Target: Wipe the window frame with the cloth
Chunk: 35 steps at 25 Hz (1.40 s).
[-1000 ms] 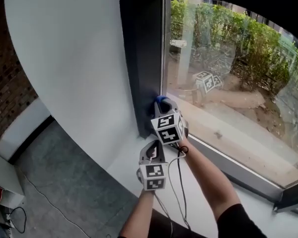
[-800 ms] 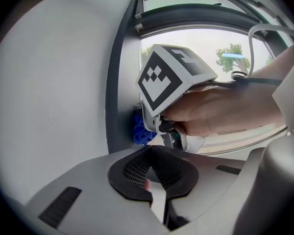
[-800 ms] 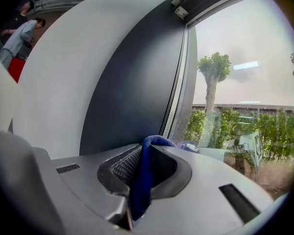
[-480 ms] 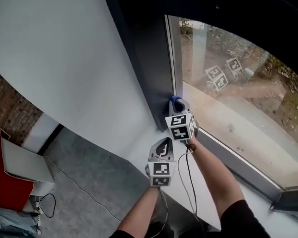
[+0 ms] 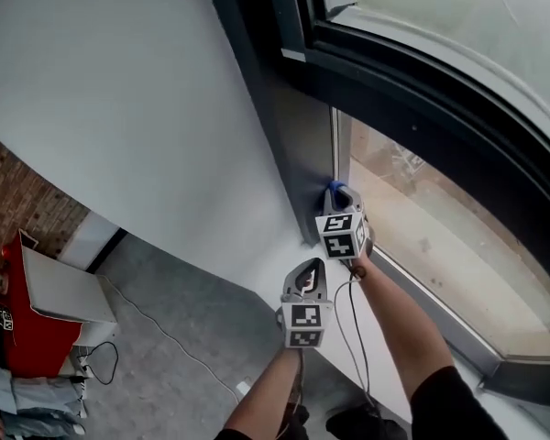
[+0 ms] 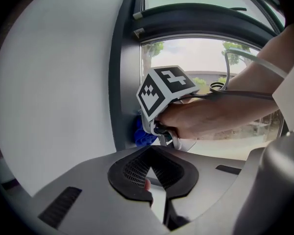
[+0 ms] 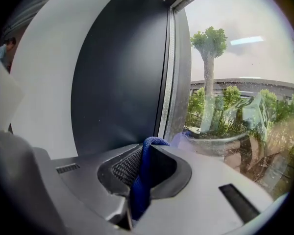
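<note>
My right hand-held gripper (image 5: 335, 198) is clamped on the blue cloth (image 7: 138, 182). It presses the cloth against the dark window frame (image 5: 298, 145), low on the upright and just beside the glass (image 5: 422, 236). My left hand-held gripper (image 5: 307, 271) hangs lower and nearer me. Its jaws are drawn together on nothing, clear of the frame, above the white sill (image 5: 266, 266).

Daylight through window glass (image 5: 422, 218); window frame (image 5: 298, 136) dark, backlit; fisheye bending, dark vignette in gripper views.
</note>
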### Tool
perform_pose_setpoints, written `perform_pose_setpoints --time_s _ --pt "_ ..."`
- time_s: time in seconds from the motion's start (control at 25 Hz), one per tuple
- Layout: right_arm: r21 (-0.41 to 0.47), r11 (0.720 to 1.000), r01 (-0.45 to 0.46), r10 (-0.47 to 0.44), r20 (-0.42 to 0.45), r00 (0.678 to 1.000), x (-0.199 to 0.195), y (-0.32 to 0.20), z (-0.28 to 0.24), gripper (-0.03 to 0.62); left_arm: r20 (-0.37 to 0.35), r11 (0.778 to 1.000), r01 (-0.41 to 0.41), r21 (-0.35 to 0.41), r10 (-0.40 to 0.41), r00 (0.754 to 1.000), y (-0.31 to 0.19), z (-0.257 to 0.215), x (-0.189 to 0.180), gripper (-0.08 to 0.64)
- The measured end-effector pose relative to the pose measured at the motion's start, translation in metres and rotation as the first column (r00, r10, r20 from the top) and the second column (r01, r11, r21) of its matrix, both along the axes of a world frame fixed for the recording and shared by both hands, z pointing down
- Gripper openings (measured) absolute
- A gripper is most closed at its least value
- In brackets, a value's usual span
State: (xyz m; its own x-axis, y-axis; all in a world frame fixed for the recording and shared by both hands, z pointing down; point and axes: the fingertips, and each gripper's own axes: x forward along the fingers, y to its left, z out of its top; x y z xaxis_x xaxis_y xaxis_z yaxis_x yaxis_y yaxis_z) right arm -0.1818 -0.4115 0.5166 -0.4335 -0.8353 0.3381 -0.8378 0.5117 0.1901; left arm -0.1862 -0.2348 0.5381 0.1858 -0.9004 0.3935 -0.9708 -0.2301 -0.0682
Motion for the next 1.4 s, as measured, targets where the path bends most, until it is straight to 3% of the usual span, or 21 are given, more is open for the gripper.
perform_pose_setpoints --time_s 0.2,0.36,0.68,1.12,1.4 --pt "-0.040 0.999 -0.027 0.026 -0.014 1.000 0.003 -0.002 -0.003 0.023 0.004 0.996 -0.086 -0.004 0.086 0.996 -0.011 -0.017 -0.003 0.005" --pt "-0.060 0.998 -0.008 0.007 -0.017 1.000 0.000 0.001 -0.016 0.023 -0.007 0.995 -0.095 -0.041 0.095 0.995 -0.021 -0.037 -0.008 0.005" --pt "0.054 0.998 -0.045 0.045 -0.001 0.999 0.000 0.001 -0.076 0.023 -0.030 0.992 -0.129 -0.014 0.129 0.991 -0.036 -0.072 -0.014 0.005" --pt "0.040 0.995 -0.095 0.093 0.037 0.995 0.002 0.002 -0.101 0.023 -0.028 0.988 -0.153 -0.018 0.152 0.988 -0.032 -0.091 -0.027 0.005" --pt "0.083 0.992 -0.097 0.094 0.038 0.995 0.002 0.003 -0.137 0.023 -0.021 0.984 -0.178 0.004 0.178 0.984 -0.028 -0.118 -0.022 0.005"
